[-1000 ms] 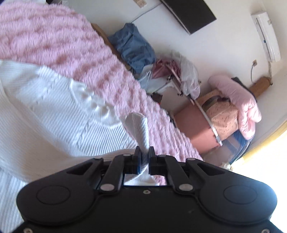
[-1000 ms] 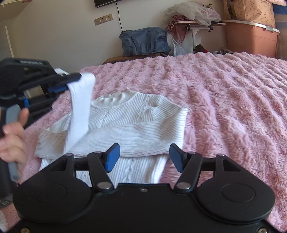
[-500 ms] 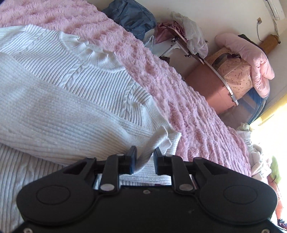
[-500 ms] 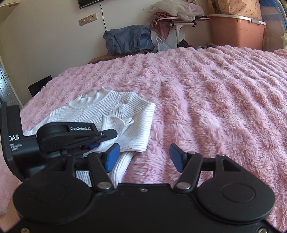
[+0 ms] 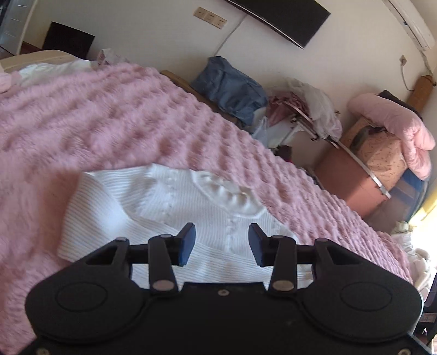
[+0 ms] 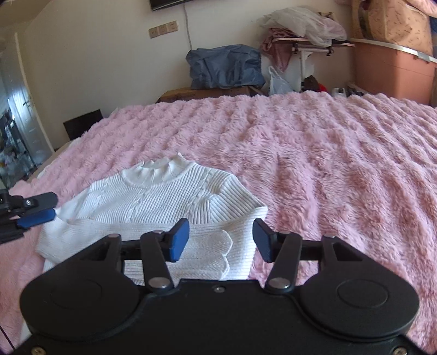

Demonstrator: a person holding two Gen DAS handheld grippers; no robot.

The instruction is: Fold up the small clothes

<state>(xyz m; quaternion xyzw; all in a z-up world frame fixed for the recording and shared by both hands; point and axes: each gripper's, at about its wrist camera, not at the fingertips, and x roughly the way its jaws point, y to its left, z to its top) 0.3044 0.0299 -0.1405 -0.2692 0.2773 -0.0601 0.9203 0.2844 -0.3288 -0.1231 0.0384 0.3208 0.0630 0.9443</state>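
Sweater (image 6: 164,202), white and ribbed, is seen lying flat on the pink blanket (image 6: 327,163) of the bed, partly folded, with both sleeves laid across the body. The left tool (image 5: 221,243) is held above the near part of the garment; its 2 blue pads are apart and are opening, and nothing is gripped between them, only knit fabric being seen below the gap. In the right wrist view the left tool (image 6: 38,211) is seen at the left edge, just beside the sweater's left sleeve fold, without cloth in its jaws. The right tool (image 6: 221,240) is held over the near right corner of the sweater; its pads are apart and are closing, with nothing pressed between them, the scalloped cuff (image 6: 215,245) being seen beneath the gap. The collar (image 6: 161,166) is turned toward the far side of the bed. The blanket is spread well beyond the garment to the right and far side. Past the far edge of the bed, a blue bag (image 6: 224,67) is set against the wall, and a small stand (image 6: 303,41) piled with clothes is seen to its right. A brown storage box (image 6: 393,71) is placed at the far right. A dark screen (image 5: 278,16) is mounted on the wall.
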